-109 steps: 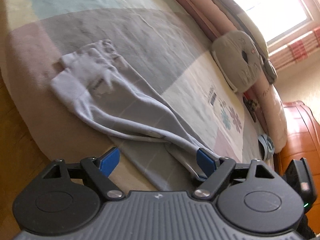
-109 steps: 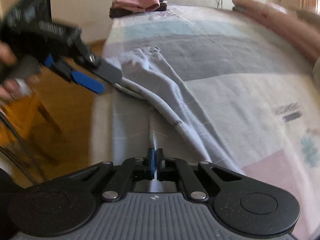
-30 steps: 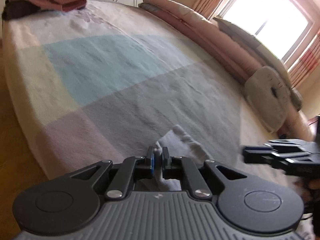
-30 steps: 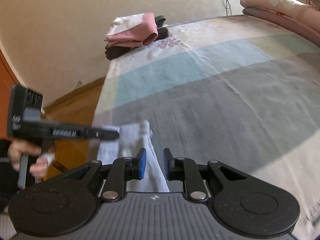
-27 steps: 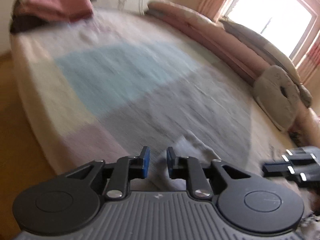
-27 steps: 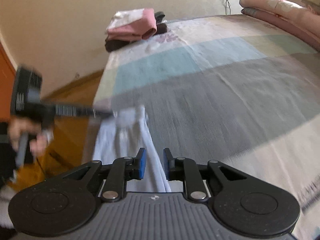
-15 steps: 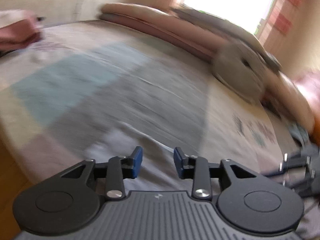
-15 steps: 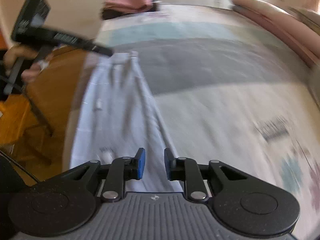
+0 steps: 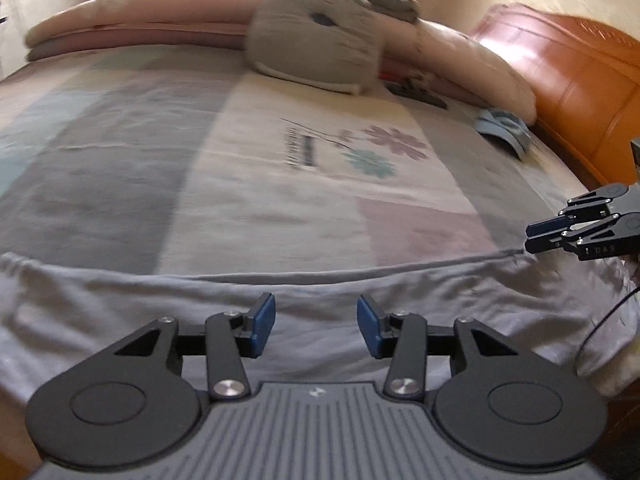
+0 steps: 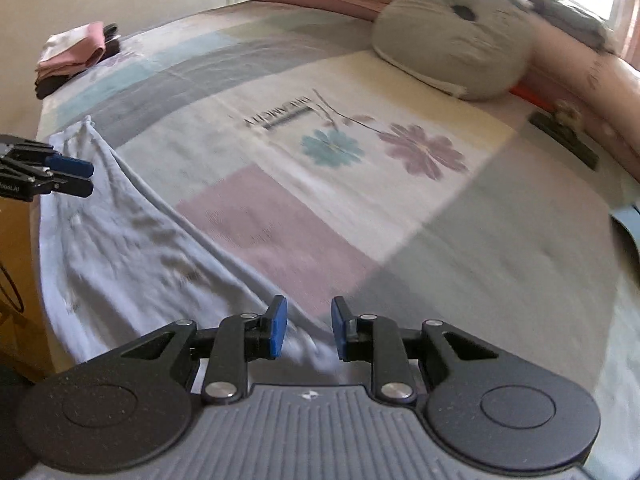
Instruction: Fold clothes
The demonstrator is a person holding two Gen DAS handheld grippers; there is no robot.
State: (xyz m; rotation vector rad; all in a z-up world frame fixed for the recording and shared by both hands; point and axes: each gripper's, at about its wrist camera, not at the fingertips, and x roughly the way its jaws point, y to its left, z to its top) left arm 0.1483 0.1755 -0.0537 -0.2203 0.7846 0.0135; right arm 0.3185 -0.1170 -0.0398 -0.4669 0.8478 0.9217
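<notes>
A pale grey cotton garment [image 9: 168, 312] is laid flat along the patchwork bedspread's [image 9: 256, 184] near edge. Left gripper [image 9: 316, 324] is seen opening, nothing pinched; right gripper [image 10: 306, 326] is spread slightly, empty, above the cloth.

The bedspread [image 10: 360, 216] carries a dark printed word just left of its flowers [image 10: 384, 148], too blurred to read. Small white lettering on the left gripper [image 10: 72, 178] is illegible too.

Bright window daylight, motion blur, fisheye warping.
</notes>
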